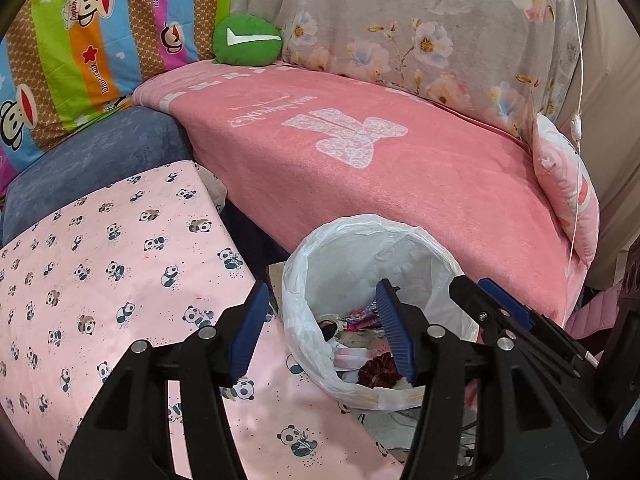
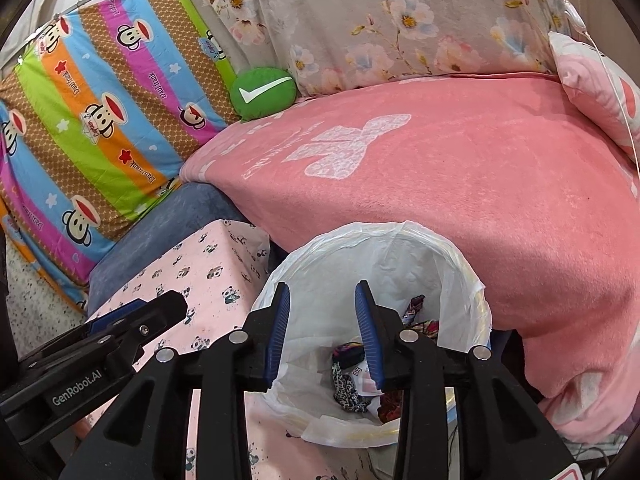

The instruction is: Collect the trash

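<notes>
- Left gripper (image 1: 322, 328): jaws part open, nothing between the pads. Left pad hangs over the panda-print cloth (image 1: 120, 280), right pad over the bin's mouth.
- Right gripper (image 2: 322, 328): jaws open narrower than the left, also empty. Both pads sit above the bin opening, pointing down into it.
- Both grippers are side by side; each shows at the edge of the other's view.
- Trash bin (image 2: 372, 320): lined with a white plastic bag (image 1: 312, 280) whose rim is folded over the edge, which keeps the mouth wide for drops.
- The bin stands in the gap between the corner of the panda-print cloth surface and the front edge of the pink blanket (image 2: 480, 200). Probably parked there so both surfaces are within reach.
- Trash (image 2: 348, 384) sits at the bottom of the bag: crumpled patterned wrappers, something dark red, some white paper. No single item can be told apart with certainty.
- My read: empty open jaws right over the bin look like a drop just finished; both loads likely in the bag.
- No loose trash visible on the blanket or on the panda-print cloth in either view, so the task may be near its end, or the rest lies outside these views.
- Not trash: green cushion with a white check mark (image 1: 246, 40), by the back corner of the blanket.
- Thin white cord (image 1: 576, 120) hangs past the blanket's far right edge; snag risk when pulling back.
</notes>
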Motion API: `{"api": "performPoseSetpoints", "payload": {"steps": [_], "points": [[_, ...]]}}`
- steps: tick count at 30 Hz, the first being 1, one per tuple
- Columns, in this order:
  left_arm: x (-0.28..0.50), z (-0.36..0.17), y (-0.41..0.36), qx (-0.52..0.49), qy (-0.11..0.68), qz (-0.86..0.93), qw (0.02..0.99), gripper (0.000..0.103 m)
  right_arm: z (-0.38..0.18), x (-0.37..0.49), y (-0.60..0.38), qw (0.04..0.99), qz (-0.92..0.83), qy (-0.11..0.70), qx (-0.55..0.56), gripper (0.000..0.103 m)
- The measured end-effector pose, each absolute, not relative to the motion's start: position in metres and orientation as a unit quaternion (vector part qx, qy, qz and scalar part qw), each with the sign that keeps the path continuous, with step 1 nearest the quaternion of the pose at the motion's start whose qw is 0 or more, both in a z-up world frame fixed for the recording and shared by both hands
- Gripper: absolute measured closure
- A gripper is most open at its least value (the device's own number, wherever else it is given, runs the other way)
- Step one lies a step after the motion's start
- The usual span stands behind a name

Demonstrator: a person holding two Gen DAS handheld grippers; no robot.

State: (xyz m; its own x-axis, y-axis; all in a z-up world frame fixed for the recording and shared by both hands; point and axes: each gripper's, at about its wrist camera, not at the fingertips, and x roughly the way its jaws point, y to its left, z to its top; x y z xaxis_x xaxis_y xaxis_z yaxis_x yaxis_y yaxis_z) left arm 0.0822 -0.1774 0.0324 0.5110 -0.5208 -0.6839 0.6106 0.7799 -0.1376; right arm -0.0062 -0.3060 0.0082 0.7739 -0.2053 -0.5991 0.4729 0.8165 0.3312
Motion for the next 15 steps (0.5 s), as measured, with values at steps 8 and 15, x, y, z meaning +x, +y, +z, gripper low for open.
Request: {"api": "performPoseSetpoints", "payload": {"steps": [8, 15], "points": [[0.081, 0.030, -0.169, 0.056, 0.374, -0.320, 0.868, 0.050, 0.008, -0.006, -0.298, 0.912, -0.188, 0.291, 0.221, 0.066], [0.081, 0.025, -0.154, 0.056, 0.377, -0.295, 0.876, 0.043, 0.007, -0.011, -0.288, 0.912, -0.197, 0.307, 0.186, 0.053]]}}
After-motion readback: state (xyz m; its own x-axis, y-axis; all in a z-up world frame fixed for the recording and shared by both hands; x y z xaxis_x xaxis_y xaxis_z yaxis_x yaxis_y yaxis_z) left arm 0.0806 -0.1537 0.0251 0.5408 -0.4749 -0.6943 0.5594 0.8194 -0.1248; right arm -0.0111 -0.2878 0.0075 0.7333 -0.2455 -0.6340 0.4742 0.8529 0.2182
